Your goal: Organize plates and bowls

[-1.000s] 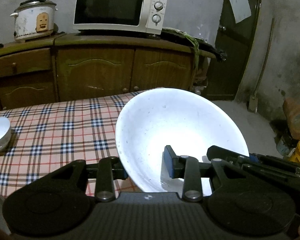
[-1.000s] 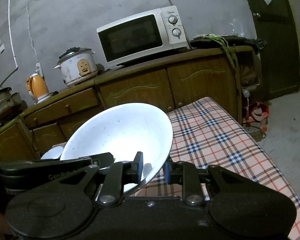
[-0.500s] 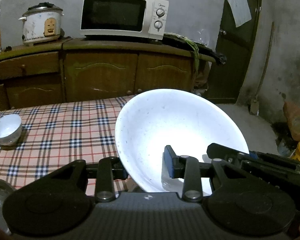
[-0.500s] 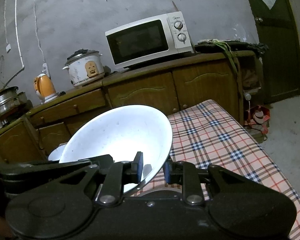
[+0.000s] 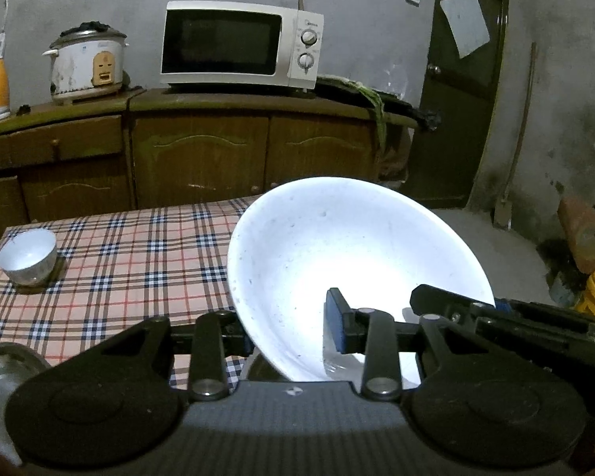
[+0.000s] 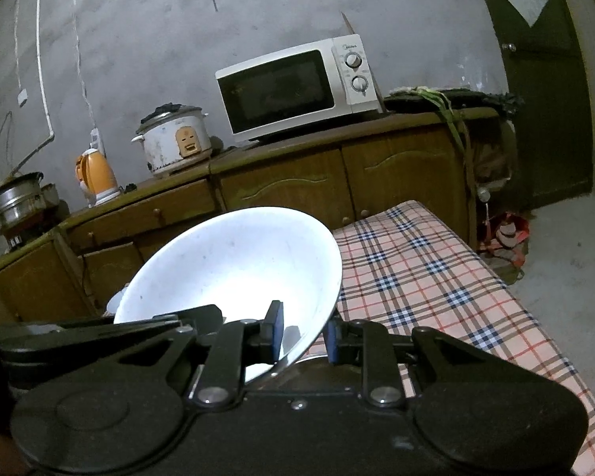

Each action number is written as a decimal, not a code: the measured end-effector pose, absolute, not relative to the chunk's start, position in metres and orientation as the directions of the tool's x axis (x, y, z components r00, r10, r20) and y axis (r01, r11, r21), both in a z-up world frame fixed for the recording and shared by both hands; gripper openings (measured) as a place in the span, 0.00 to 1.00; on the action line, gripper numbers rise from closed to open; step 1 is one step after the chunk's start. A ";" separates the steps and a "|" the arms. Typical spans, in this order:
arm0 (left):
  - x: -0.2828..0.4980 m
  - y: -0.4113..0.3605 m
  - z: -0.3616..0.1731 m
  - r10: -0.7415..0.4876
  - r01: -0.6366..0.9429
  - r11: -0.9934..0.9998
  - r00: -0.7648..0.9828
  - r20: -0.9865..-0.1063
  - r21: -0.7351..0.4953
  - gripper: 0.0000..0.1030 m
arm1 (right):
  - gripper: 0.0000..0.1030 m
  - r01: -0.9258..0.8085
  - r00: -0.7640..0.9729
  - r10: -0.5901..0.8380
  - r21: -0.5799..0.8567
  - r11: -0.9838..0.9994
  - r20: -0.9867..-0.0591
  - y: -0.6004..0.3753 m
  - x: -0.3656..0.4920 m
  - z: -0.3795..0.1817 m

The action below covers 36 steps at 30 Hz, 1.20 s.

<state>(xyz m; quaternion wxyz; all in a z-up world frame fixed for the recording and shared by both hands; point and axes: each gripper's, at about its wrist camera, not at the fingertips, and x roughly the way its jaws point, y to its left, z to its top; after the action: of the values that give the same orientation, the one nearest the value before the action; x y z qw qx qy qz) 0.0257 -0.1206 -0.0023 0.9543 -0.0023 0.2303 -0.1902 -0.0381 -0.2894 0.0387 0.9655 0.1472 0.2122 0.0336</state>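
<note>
A large white bowl [image 5: 349,261] is held up above the plaid-covered table [image 5: 139,261] by both grippers. My left gripper [image 5: 289,333] is shut on its left rim, one finger inside the bowl and one outside. My right gripper [image 6: 303,331] is shut on its right rim [image 6: 321,317] the same way; the bowl also shows in the right wrist view [image 6: 234,269]. A small white bowl [image 5: 27,256] sits on the table at the far left. A metal dish [image 5: 4,365] shows at the lower left edge.
A wooden cabinet [image 5: 202,150] stands behind the table with a microwave [image 5: 238,45], a rice cooker [image 5: 87,63] and an orange kettle [image 6: 95,176] on top. A dark door [image 5: 464,79] is at the right. The table's right edge drops to a concrete floor [image 6: 567,246].
Both grippers have lifted the large bowl higher; the table and the small bowl sit lower and farther away in view. The grip on the rim is unchanged.
</note>
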 end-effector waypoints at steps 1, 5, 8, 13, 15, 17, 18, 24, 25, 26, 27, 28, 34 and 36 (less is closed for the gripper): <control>0.025 -0.120 -0.003 -0.368 0.363 0.926 0.820 -0.438 -0.098 0.34 | 0.27 -0.002 0.907 0.124 0.291 0.957 -0.402 -0.288 -0.040 0.039; 0.022 -0.119 -0.003 -0.385 0.377 0.920 0.815 -0.434 -0.107 0.34 | 0.27 0.009 0.907 0.109 0.278 0.960 -0.406 -0.286 -0.047 0.043; 0.019 -0.116 -0.002 -0.384 0.376 0.920 0.818 -0.427 -0.108 0.34 | 0.27 0.007 0.907 0.108 0.272 0.962 -0.408 -0.283 -0.049 0.047; 0.018 -0.108 -0.004 -0.368 0.357 0.928 0.823 -0.432 -0.109 0.34 | 0.27 -0.009 0.904 0.123 0.269 0.963 -0.410 -0.275 -0.046 0.045; 0.020 -0.105 -0.005 -0.357 0.345 0.932 0.827 -0.434 -0.110 0.34 | 0.27 -0.022 0.901 0.136 0.270 0.963 -0.413 -0.272 -0.043 0.043; 0.020 -0.104 -0.006 -0.352 0.337 0.935 0.826 -0.440 -0.115 0.34 | 0.27 -0.028 0.898 0.142 0.267 0.963 -0.417 -0.269 -0.040 0.041; 0.021 -0.103 -0.007 -0.352 0.336 0.935 0.826 -0.441 -0.116 0.34 | 0.28 -0.031 0.897 0.145 0.266 0.963 -0.418 -0.269 -0.040 0.040; 0.019 -0.106 -0.008 -0.348 0.336 0.935 0.821 -0.451 -0.111 0.34 | 0.28 -0.033 0.890 0.152 0.273 0.962 -0.429 -0.270 -0.038 0.035; 0.019 -0.107 -0.009 -0.346 0.335 0.936 0.822 -0.453 -0.109 0.34 | 0.28 -0.033 0.890 0.154 0.275 0.961 -0.429 -0.271 -0.038 0.035; 0.019 -0.107 -0.009 -0.344 0.334 0.937 0.821 -0.455 -0.105 0.34 | 0.28 -0.033 0.890 0.156 0.279 0.960 -0.429 -0.271 -0.038 0.034; 0.019 -0.108 -0.010 -0.341 0.333 0.938 0.821 -0.458 -0.100 0.34 | 0.28 -0.033 0.889 0.158 0.285 0.958 -0.430 -0.272 -0.037 0.033; 0.020 -0.108 -0.010 -0.337 0.330 0.939 0.821 -0.461 -0.099 0.34 | 0.28 -0.034 0.887 0.162 0.290 0.956 -0.432 -0.272 -0.037 0.031; 0.026 -0.110 -0.015 -0.329 0.325 0.941 0.815 -0.476 -0.095 0.34 | 0.28 -0.037 0.881 0.175 0.305 0.952 -0.439 -0.277 -0.028 0.025; 0.027 -0.112 -0.018 -0.329 0.328 0.940 0.811 -0.483 -0.090 0.34 | 0.28 -0.033 0.879 0.176 0.313 0.949 -0.443 -0.280 -0.027 0.022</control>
<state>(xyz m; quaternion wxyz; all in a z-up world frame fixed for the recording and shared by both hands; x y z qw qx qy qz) 0.0269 -0.1124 -0.0176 0.9517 -0.0013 0.2540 -0.1726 -0.0265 -0.2798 0.0217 0.9576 0.1499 0.2400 0.0546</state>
